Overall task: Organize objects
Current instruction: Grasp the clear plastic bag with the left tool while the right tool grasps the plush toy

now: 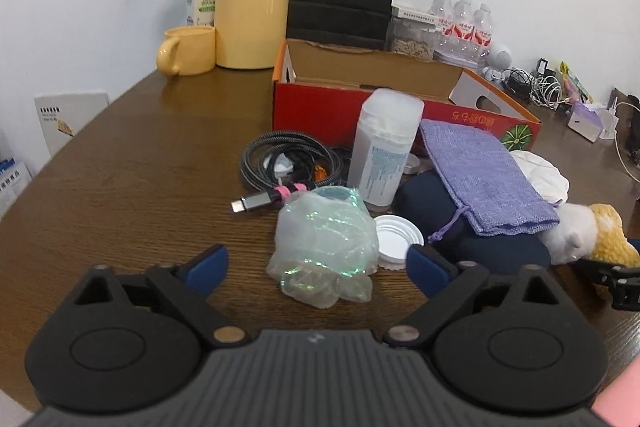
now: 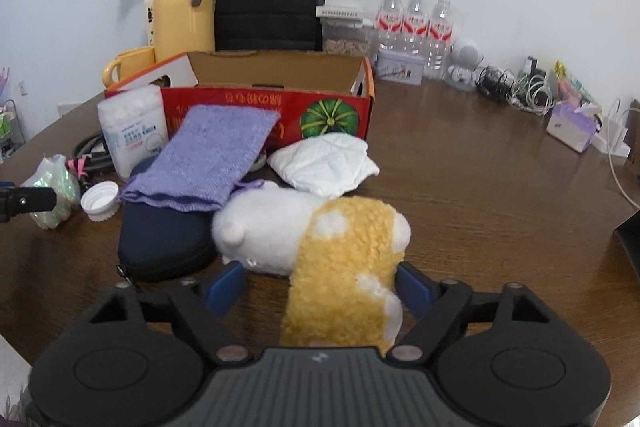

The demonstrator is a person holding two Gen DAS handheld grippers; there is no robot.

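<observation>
- Lying on the table (image 2: 460, 155) just ahead of the right gripper (image 2: 320, 289), the plush (image 2: 320, 239) is seen with its yellow end reaching back between the blue pads (image 2: 224, 287); the long axis is judged to run obliquely, from the white head at upper left toward the gripper base.
- The right jaws are spread, and no firm pinch on the plush can be made out, though the right pad sits very close to the fur.
- Ahead of the left gripper (image 1: 318, 269), the crinkled bag (image 1: 324, 247) is framed between the parted jaws, untouched by either pad; its bulk is set slightly right of centre.
- Each item is thus nearest its own hand: plush to the right, bag to the left.
- Behind both, the pouch (image 2: 208, 163), the case (image 2: 160, 239) and the bottle (image 1: 384, 147) are grouped before the open box (image 2: 280, 103), judged the likely destination.
</observation>
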